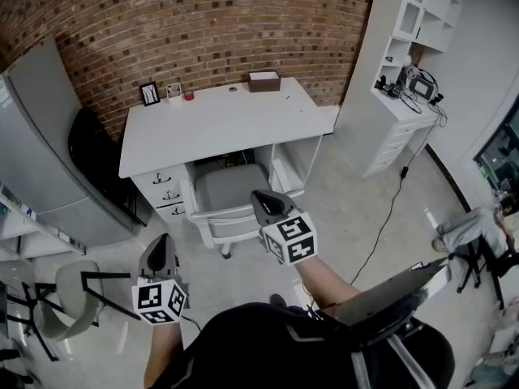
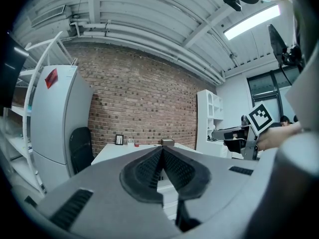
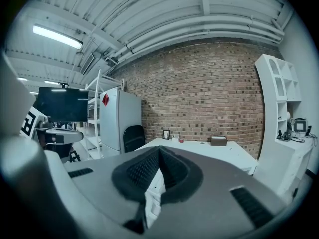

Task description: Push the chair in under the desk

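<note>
A white desk (image 1: 219,124) stands against the brick wall. A white chair with a grey seat (image 1: 229,188) sits in its knee gap, seat partly under the top, back rail (image 1: 233,225) towards me. My right gripper (image 1: 261,198) is shut and empty, its tip over the right end of the chair back; whether it touches the chair cannot be told. My left gripper (image 1: 161,244) is shut and empty, held to the left of the chair and apart from it. Both gripper views look level over shut jaws at the desk top (image 2: 107,151) (image 3: 212,152).
A grey refrigerator (image 1: 45,148) and a black chair (image 1: 91,143) stand left of the desk. White shelves (image 1: 413,63) stand on the right, with a cable (image 1: 389,217) trailing over the floor. A grey folding chair (image 1: 61,294) is at lower left. A brown box (image 1: 264,80) sits on the desk.
</note>
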